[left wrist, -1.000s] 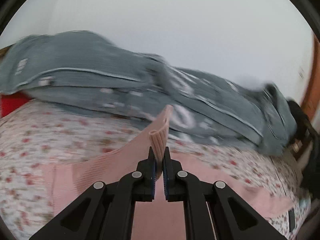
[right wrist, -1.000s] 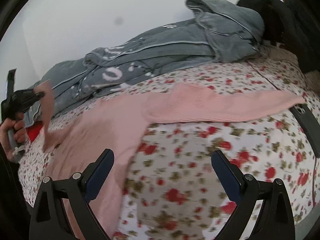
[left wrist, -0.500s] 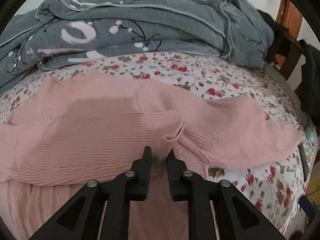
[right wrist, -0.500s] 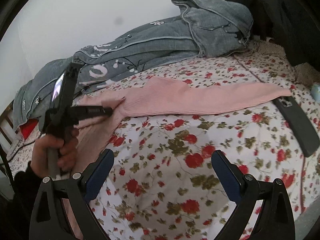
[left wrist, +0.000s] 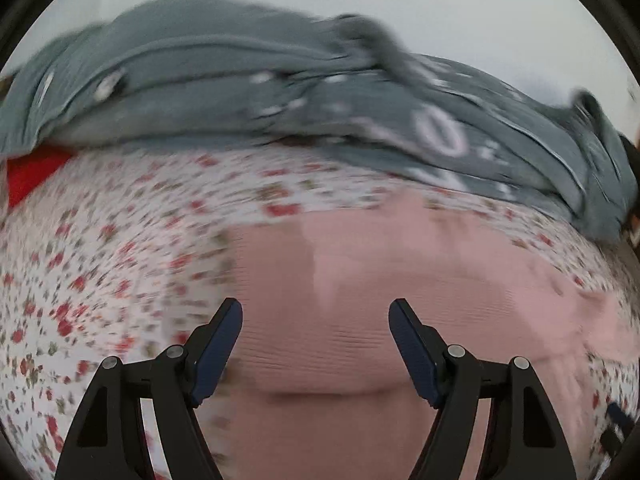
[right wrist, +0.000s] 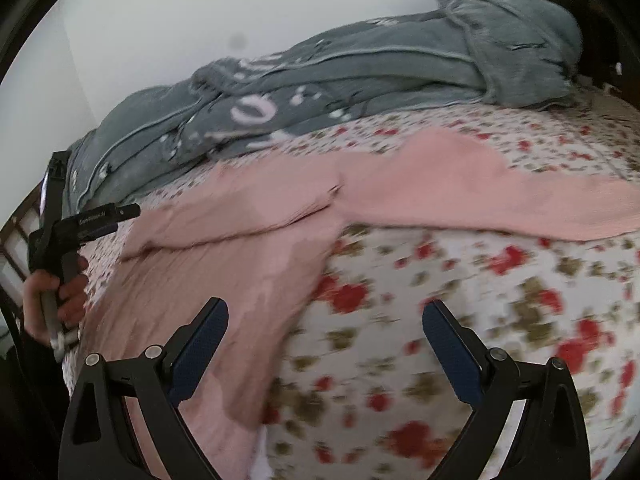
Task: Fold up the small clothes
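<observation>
While the left gripper [left wrist: 315,312] hangs over the pink sweater [left wrist: 360,288], its jaws are opening, with nothing pinched between them. Sweater lies flat on the floral bedsheet [left wrist: 100,264], one sleeve folded across the body; grey pyjamas [left wrist: 240,92] heaped behind it. Right gripper [right wrist: 325,312] stands wide and empty, left finger over the sweater's edge, right finger over bare sheet.

A pink ribbed sweater [right wrist: 248,248] lies flat, one sleeve folded across its body.
</observation>
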`<state>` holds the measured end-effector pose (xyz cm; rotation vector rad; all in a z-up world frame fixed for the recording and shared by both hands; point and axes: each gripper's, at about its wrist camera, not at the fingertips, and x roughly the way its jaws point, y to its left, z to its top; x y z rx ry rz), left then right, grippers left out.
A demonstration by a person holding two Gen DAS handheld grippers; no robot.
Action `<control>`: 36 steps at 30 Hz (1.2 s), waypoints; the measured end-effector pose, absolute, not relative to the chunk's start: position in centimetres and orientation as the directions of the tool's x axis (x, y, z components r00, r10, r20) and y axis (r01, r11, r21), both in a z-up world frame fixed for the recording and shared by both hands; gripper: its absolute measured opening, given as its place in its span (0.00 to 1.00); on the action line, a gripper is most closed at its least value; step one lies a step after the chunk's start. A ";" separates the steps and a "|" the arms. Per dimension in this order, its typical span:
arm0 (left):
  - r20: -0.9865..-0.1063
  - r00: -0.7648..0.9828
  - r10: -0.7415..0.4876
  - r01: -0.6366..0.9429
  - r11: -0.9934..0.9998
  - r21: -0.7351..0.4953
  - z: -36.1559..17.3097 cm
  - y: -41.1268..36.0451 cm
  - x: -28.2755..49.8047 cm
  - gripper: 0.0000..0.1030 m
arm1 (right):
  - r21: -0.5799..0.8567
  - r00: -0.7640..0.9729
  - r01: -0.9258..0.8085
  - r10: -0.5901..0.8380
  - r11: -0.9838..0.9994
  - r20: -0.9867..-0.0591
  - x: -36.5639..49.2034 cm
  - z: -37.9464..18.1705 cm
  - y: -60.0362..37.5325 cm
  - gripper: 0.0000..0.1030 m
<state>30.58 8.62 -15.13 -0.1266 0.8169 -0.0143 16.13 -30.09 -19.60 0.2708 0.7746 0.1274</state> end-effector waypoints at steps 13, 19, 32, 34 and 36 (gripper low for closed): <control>-0.677 0.700 -0.228 0.055 0.962 -0.267 -18.6 12.3 32.7 0.12 | 0.168 0.713 -0.009 0.125 0.986 -0.690 14.4 -20.0 -27.6 0.88; -0.699 0.688 -0.195 0.054 0.974 -0.219 -19.4 11.8 32.5 0.36 | 0.159 0.676 0.002 0.116 0.987 -0.727 12.3 -19.4 -27.4 0.80; -0.695 0.696 -0.181 0.060 0.979 -0.195 -18.6 12.5 25.3 0.61 | 0.246 0.569 -0.159 0.292 0.956 -0.769 5.7 -20.7 -23.3 0.62; -0.697 0.695 -0.177 0.053 0.979 -0.195 -18.6 12.7 23.9 0.61 | 0.214 0.555 -0.171 0.274 0.962 -0.785 5.4 -21.1 -22.6 0.59; -0.699 0.692 -0.180 0.052 0.978 -0.201 -18.5 13.0 21.9 0.61 | 0.172 0.543 -0.165 0.235 0.971 -0.806 4.8 -21.8 -22.1 0.56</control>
